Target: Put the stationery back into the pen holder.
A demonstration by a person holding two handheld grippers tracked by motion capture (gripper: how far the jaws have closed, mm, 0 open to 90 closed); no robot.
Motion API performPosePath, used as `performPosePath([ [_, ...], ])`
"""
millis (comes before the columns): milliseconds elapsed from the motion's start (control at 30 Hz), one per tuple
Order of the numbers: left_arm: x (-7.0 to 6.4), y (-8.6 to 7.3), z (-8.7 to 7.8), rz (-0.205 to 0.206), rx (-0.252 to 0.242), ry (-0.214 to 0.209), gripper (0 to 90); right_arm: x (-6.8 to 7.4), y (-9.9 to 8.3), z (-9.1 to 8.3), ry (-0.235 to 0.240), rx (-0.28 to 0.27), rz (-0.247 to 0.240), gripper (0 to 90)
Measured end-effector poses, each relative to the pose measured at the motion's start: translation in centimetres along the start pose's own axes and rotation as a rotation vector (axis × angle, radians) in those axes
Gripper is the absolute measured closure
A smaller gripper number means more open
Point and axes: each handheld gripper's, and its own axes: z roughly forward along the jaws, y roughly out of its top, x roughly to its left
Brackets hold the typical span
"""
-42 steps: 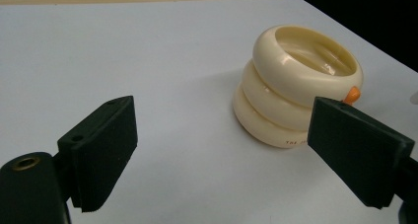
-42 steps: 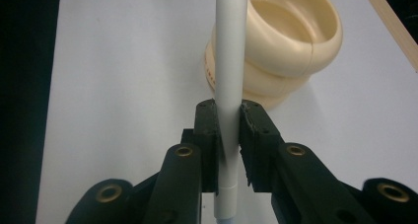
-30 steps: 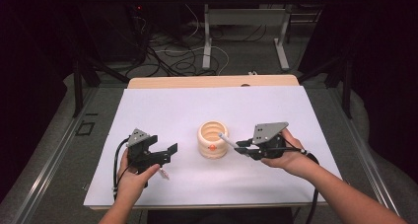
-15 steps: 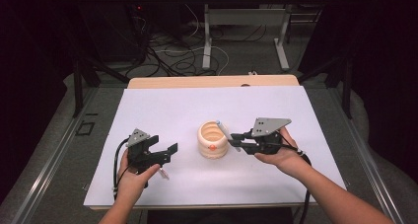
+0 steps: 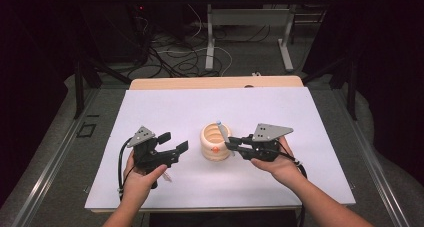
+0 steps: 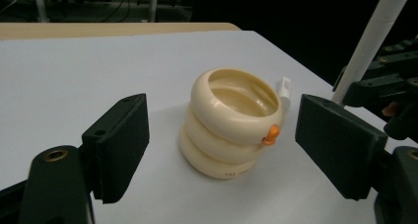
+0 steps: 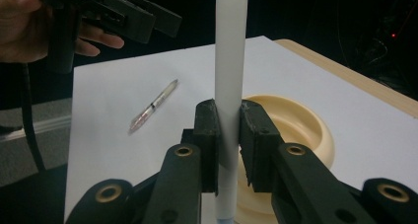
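In the high view, a cream ringed cup (image 5: 215,142) stood near the middle of a white sheet (image 5: 165,112) that covered the table. The right gripper (image 5: 231,145), held in the person's right hand (image 5: 280,163), sat just right of the cup with its jaws clamped on a white pen (image 5: 222,131). The pen leaned over the cup's right rim, its blue-tipped end pointing up and away from the person. The left gripper (image 5: 174,142) rested left of the cup, apart from it, in the left hand (image 5: 140,179), its jaws spread wide and holding nothing. A second pen (image 5: 166,176) lay on the sheet just beside the left hand.

In the left gripper view, the two black jaws stood wide apart with the cup (image 6: 231,123) framed between them, not touched by either. A small orange knob (image 6: 270,133) stuck out under the cup's top ring. The white pen (image 6: 370,36) slanted up at the right edge, beside the cup, with the right gripper dark behind it.

In the right gripper view, the jaws were closed tight against the white pen (image 7: 230,66), which rose upright between the pads. The cup (image 7: 292,135) lay just behind and to the right of them. The second pen (image 7: 153,106) lay flat on the sheet farther off, and the left gripper (image 7: 123,14) showed at top left, unclenched.
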Motion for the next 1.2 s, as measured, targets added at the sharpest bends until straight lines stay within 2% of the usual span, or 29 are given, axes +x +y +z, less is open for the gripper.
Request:
performPosePath([
  [67,-0.4,0.3,0.1,0.019,0.002,-0.003,25.0,0.1,-0.2,0.0,-0.003,-0.018,0.021,78.5],
  [167,-1.0,0.6,0.4,0.026,0.011,-0.029,28.5,0.3,-0.4,-0.1,-0.006,-0.034,0.044,78.5],
  [267,-1.5,1.0,0.7,0.026,0.026,-0.065,30.3,0.4,-0.6,-0.1,-0.003,-0.041,0.046,78.5],
  [333,-2.0,1.2,1.0,0.019,0.025,-0.084,31.8,0.5,-0.8,-0.1,-0.004,-0.051,0.067,78.5],
  [467,-2.8,1.6,1.5,0.009,0.034,-0.11,35.2,0.7,-1.2,-0.1,0.001,-0.055,0.083,78.5],
  [533,-3.2,1.8,1.8,0.017,0.029,-0.121,36.2,0.8,-1.4,0.0,0.009,-0.06,0.09,78.5],
  [667,-4.1,2.2,2.4,0.039,0.028,-0.132,36.2,0.9,-1.7,0.0,0.003,-0.058,0.1,78.5],
  [700,-4.3,2.4,2.4,0.057,0.031,-0.137,36.3,0.9,-1.7,0.0,0.008,-0.05,0.103,78.5],
  [733,-4.5,2.4,2.6,0.074,0.027,-0.134,36.2,0.9,-1.7,0.1,0.006,-0.058,0.105,78.5],
  [900,-5.5,2.8,2.9,0.112,0.069,-0.108,36.8,1.2,-1.8,0.1,0.002,-0.057,0.102,78.5],
  [1033,-6.1,3.0,3.2,0.099,0.062,-0.114,36.8,1.3,-1.9,0.1,0.005,-0.06,0.103,78.5],
  [1100,-6.3,3.1,3.3,0.105,0.051,-0.114,37.0,1.4,-2.0,0.2,0.005,-0.065,0.106,78.5],
  [1200,-6.6,3.3,3.6,0.093,0.066,-0.131,37.3,1.5,-2.1,0.2,0.013,-0.056,0.109,78.5],
])
